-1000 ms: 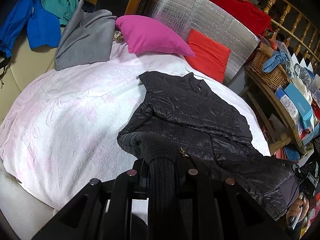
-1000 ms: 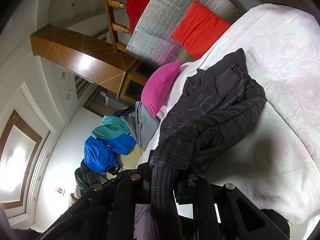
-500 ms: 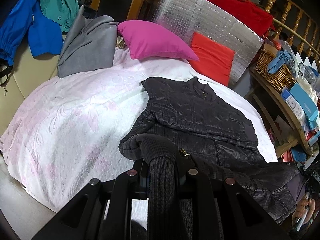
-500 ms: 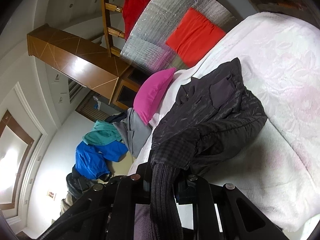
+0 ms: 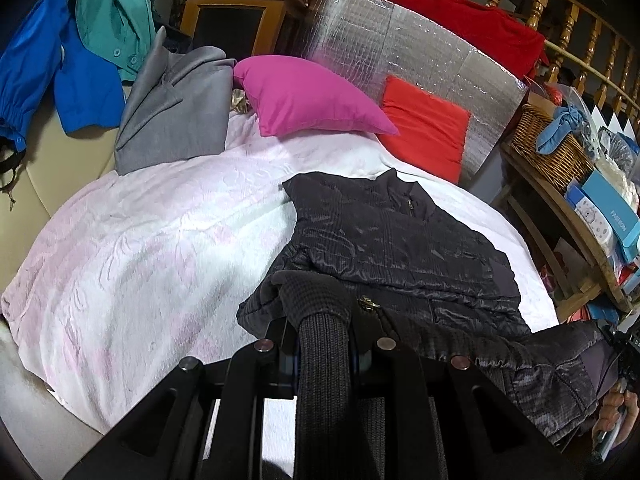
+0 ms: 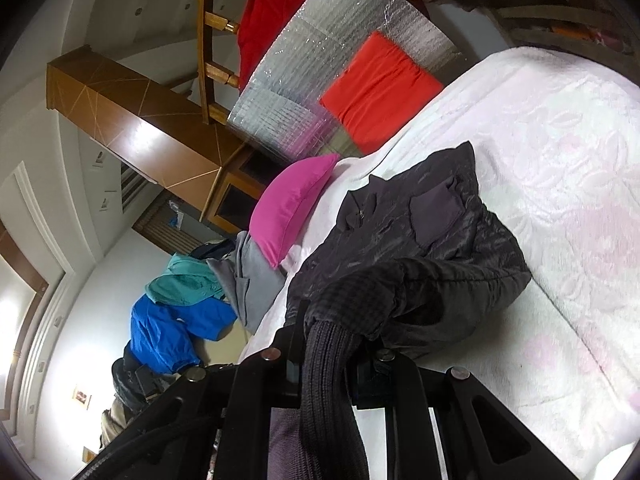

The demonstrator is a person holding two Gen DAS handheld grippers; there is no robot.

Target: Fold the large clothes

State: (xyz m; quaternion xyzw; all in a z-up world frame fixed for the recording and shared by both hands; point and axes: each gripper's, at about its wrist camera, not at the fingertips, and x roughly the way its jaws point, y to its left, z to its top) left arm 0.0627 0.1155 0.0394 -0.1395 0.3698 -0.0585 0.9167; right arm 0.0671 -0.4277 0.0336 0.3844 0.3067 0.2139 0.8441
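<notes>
Left hand-held gripper (image 5: pixel 323 344): clenched on the ribbed knit hem (image 5: pixel 320 364) of the black quilted jacket (image 5: pixel 392 248), lower centre of the left wrist frame. Jacket lies on the pale pink-and-white bedspread (image 5: pixel 152 248), collar and zip pull toward the upper centre, bottom edge lifted and folded back toward the camera. Right hand-held gripper (image 6: pixel 326 360): also clenched on a ribbed knit band (image 6: pixel 328 392) of the same jacket, lower centre of the right wrist frame (this view is rolled sideways, bed running up the right side). Between the two grips the hem hangs as a bunched roll above the flat jacket body. Background, left wrist view: magenta pillow (image 5: pixel 308 100) upper centre, red cushion (image 5: pixel 424 128) to its right against a silver quilted panel (image 5: pixel 400 52), grey coat (image 5: pixel 176 104) upper left, blue garment (image 5: pixel 60 64) and teal shirt (image 5: pixel 112 24) beyond it, wicker basket (image 5: pixel 548 152) at right.
</notes>
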